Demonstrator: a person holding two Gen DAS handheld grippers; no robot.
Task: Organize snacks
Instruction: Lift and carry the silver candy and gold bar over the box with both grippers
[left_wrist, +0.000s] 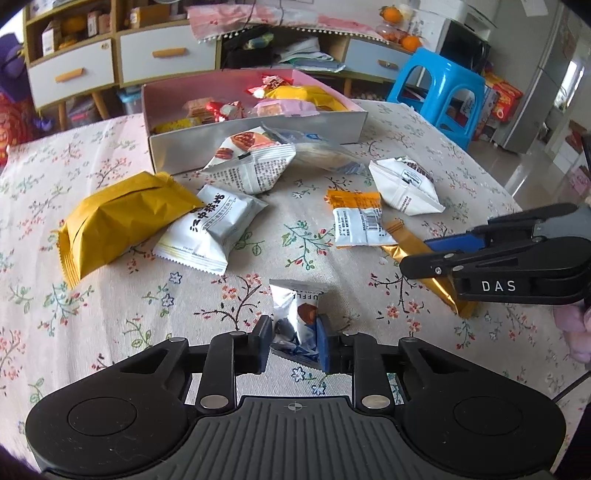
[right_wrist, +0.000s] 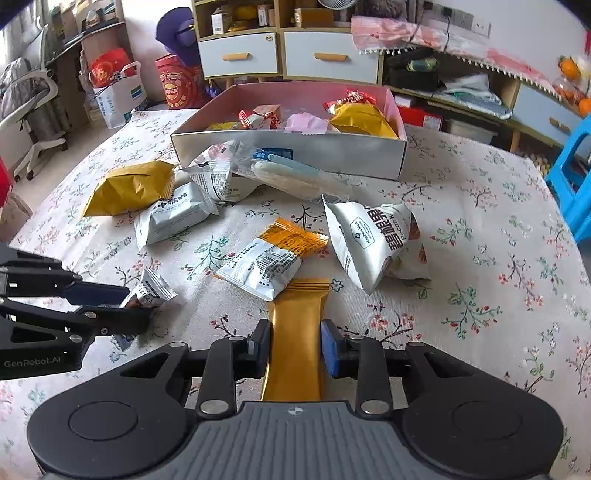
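Observation:
On the floral tablecloth (left_wrist: 110, 314) my left gripper (left_wrist: 293, 343) is shut on a small silver truffle packet (left_wrist: 295, 317); its blue pads press both sides. The same gripper (right_wrist: 142, 304) and packet (right_wrist: 151, 291) show at the left of the right wrist view. My right gripper (right_wrist: 295, 347) is shut on a long gold bar wrapper (right_wrist: 297, 325) lying on the cloth. It enters the left wrist view from the right (left_wrist: 413, 254), over the gold bar (left_wrist: 448, 297). A pink-lined box (left_wrist: 258, 144) (right_wrist: 295, 151) at the far side holds several snacks.
Loose packets lie between the grippers and the box: a yellow one (left_wrist: 118, 218), a white one (left_wrist: 210, 229), an orange-and-white one (right_wrist: 269, 258) and a white nut bag (right_wrist: 373, 236). A blue stool (left_wrist: 439, 92) stands beyond the table's right edge, drawers (right_wrist: 325, 55) behind.

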